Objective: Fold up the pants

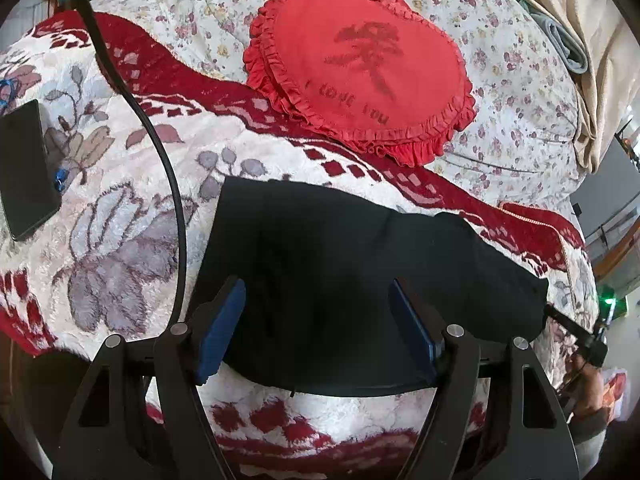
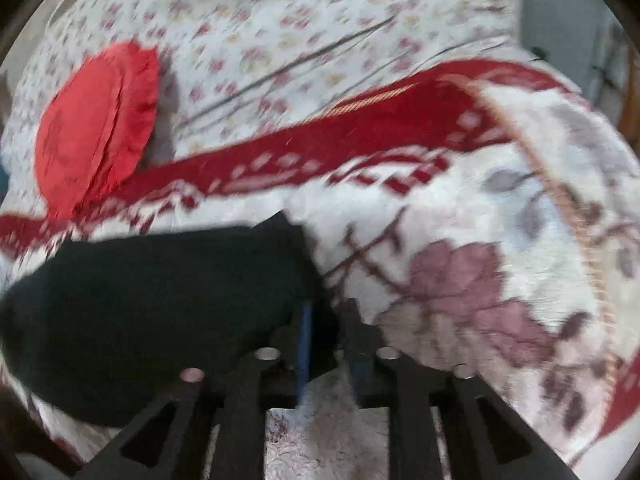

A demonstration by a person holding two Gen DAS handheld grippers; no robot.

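Pants (image 1: 360,264) folded, flat on blanket (image 1: 120,184); left claw (image 1: 316,308) spread wide above, right claw (image 2: 328,312) slightly parted, gripping nothing.

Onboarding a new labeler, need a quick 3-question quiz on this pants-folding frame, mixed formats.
1. True or false: the left tool is clamped shut on the black pants.
2. Multiple choice: the red ruffled pillow lies A) on top of the pants, B) apart from the pants, farther up the bed, C) between the right tool's fingers.
3. Fill in: the dark flat object at the left edge of the left wrist view is a ____.

Key
1. False: its fingers stand wide apart over the fabric.
2. B.
3. Phone, lying on the plush flowered blanket.
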